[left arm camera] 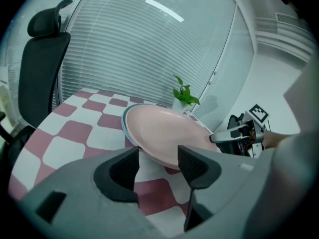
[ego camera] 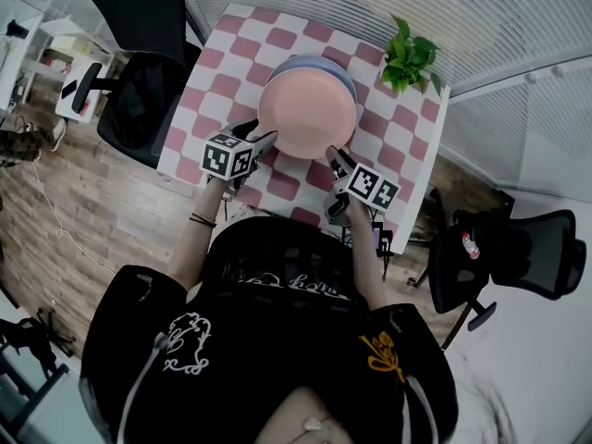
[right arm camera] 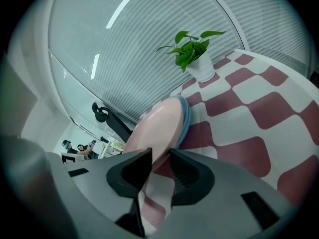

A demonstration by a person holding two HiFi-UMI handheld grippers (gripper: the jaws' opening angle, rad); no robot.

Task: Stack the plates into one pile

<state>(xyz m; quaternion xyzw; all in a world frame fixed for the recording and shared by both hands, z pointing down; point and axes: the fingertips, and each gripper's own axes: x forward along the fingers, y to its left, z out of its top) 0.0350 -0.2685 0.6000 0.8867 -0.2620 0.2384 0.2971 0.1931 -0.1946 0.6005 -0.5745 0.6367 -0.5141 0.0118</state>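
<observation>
A pink plate (ego camera: pixel 305 114) lies over a blue plate (ego camera: pixel 310 61) on the checkered table (ego camera: pixel 220 83); only the blue rim (right arm camera: pixel 185 116) shows past it. My right gripper (ego camera: pixel 338 160) is at the plate's near right rim. In the right gripper view its jaws (right arm camera: pixel 160 158) stand close together, shut on the pink rim (right arm camera: pixel 159 126). My left gripper (ego camera: pixel 262 141) is at the near left rim. In the left gripper view its jaws (left arm camera: pixel 158 161) stand wide apart with the pink plate (left arm camera: pixel 164 133) just beyond the tips and white table showing between them.
A potted plant (ego camera: pixel 407 58) stands at the table's far right corner. A black office chair (ego camera: pixel 139 91) is beside the table on the left, and another (ego camera: pixel 518 252) on the right. Blinds and glass walls lie beyond the far edge.
</observation>
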